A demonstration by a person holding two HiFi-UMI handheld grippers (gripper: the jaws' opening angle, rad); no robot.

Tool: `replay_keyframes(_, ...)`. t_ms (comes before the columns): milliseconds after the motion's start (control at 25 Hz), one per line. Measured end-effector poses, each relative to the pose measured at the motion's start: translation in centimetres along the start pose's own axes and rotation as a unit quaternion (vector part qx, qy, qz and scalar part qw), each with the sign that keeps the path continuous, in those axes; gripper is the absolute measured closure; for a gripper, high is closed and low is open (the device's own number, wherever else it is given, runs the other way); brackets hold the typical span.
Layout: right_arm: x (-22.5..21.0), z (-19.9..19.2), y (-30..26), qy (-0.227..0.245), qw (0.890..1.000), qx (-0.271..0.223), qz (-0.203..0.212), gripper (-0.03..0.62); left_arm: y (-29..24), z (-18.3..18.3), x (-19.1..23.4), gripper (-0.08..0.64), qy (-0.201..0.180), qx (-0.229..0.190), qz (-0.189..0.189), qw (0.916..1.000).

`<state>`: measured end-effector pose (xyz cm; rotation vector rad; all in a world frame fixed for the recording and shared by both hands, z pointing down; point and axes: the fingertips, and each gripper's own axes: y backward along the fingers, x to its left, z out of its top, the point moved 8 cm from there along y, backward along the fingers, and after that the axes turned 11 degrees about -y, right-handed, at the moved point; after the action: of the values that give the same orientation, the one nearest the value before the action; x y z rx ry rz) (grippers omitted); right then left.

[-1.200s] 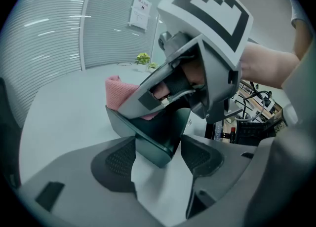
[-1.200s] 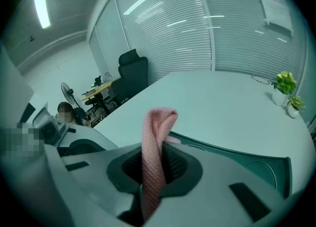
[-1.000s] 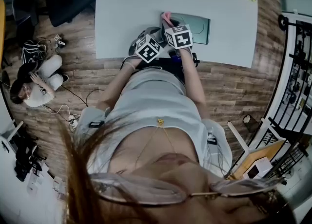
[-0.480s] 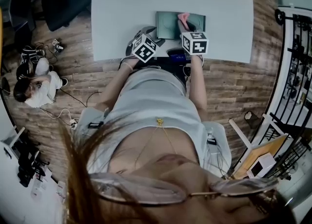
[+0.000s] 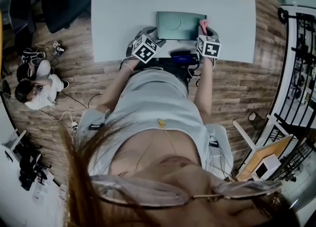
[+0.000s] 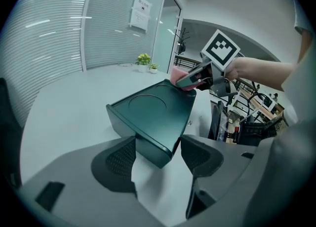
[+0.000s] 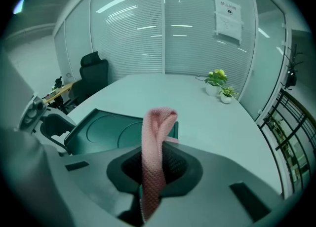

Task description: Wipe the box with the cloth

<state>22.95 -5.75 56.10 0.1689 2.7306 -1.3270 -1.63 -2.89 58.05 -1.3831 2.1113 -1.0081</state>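
**Steadying and wiping.** Our left tool point(image 6: 158, 158), jaws apart, straddles a corner of the box point(image 5: 181, 25), seemingly to steady it near the surface's point(image 5: 123, 9) near edge. Our right tool point(image 7: 158, 169) pinches the pink cloth point(image 7: 157, 137) at the box's right end, ready for wiping.

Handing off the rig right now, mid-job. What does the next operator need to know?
Left gripper: jaws apart, straddling the box's near-left corner.
Right gripper: shut on the pink cloth, held at the box's right end.
Box lies flat on the table.
Done: how much is wiped cannot be told.
Left: likely further passes over top and sides.
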Motion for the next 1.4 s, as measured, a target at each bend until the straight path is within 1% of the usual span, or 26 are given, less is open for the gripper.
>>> replay_keyframes(120, -0.1, -0.5, -0.5, 0.0, 1.0, 0.008, -0.009, 0.552, 0.1, -0.1, 0.1, 0.275, 0.001, 0.0, 0.0, 1.0)
replay_keyframes(320, 0.6, -0.6, -0.7, 0.013, 0.999, 0.014, -0.031, 0.554, 0.3, -0.2, 0.1, 0.275, 0.002, 0.0, 0.001, 1.0)
replay_keyframes(440, 0.7, -0.6, -0.6, 0.017, 0.999, 0.018, -0.037, 0.554, 0.2, -0.1, 0.0, 0.275, 0.002, -0.001, 0.002, 1.0)
replay_keyframes(880, 1.2, -1.2, -0.2, 0.021, 0.999, 0.022, -0.031, 0.554, 0.1, 0.1, 0.1, 0.275, 0.001, -0.002, 0.001, 1.0)
replay_keyframes(1120, 2.2, -0.9, -0.7, 0.03, 0.999, 0.031, -0.008, 0.554, 0.0, 0.4, -0.1, 0.275, 0.0, -0.002, 0.0, 1.0)
replay_keyframes(1280, 3.1, -0.8, -1.1, 0.039, 0.998, 0.039, -0.003, 0.554, -0.1, 0.4, -0.2, 0.275, 0.001, -0.002, -0.001, 1.0)
replay_keyframes(1400, 4.0, -0.8, -1.4, 0.037, 0.999, 0.038, 0.011, 0.554, -0.1, 0.3, -0.1, 0.275, 0.0, -0.001, -0.001, 1.0)
